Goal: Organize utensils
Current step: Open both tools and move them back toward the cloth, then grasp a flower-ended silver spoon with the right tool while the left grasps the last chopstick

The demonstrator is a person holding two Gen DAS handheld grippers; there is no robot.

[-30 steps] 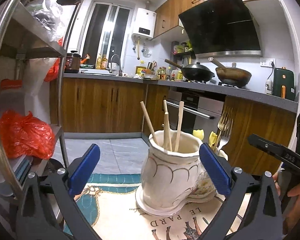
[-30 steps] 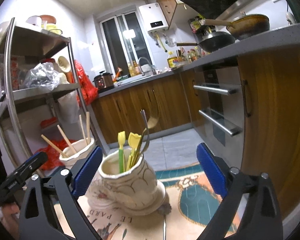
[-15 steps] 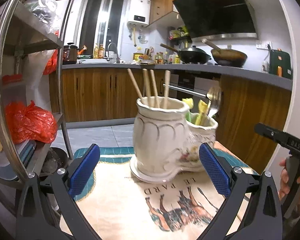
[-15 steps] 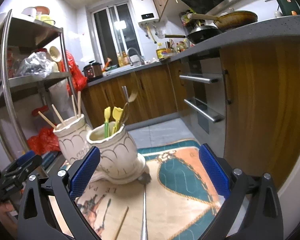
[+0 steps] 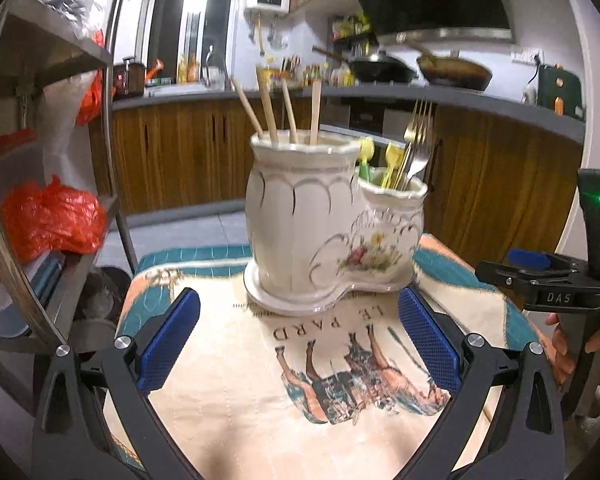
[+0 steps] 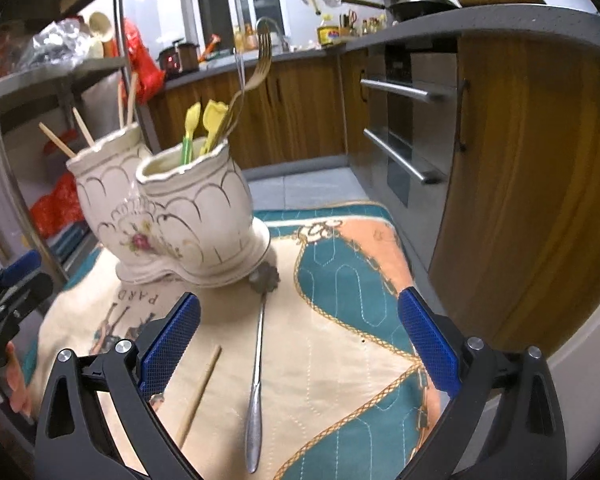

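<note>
Right wrist view: my right gripper [image 6: 298, 340] is spread wide and empty. A long metal spoon [image 6: 257, 376] lies between its fingers, pointing toward the holder [image 6: 188, 216].

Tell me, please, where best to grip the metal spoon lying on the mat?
Probably mid-handle on the metal spoon, from above, fingers either side. It lies flat and points away, its bowl against the holder, the chopstick close alongside on the left.

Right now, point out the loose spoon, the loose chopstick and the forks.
spoon [image 6: 256, 368], right wrist view, mid-handle.
chopstick [image 6: 199, 396], right wrist view, middle of the stick.
forks [image 5: 417, 128], left wrist view, tines.
</note>
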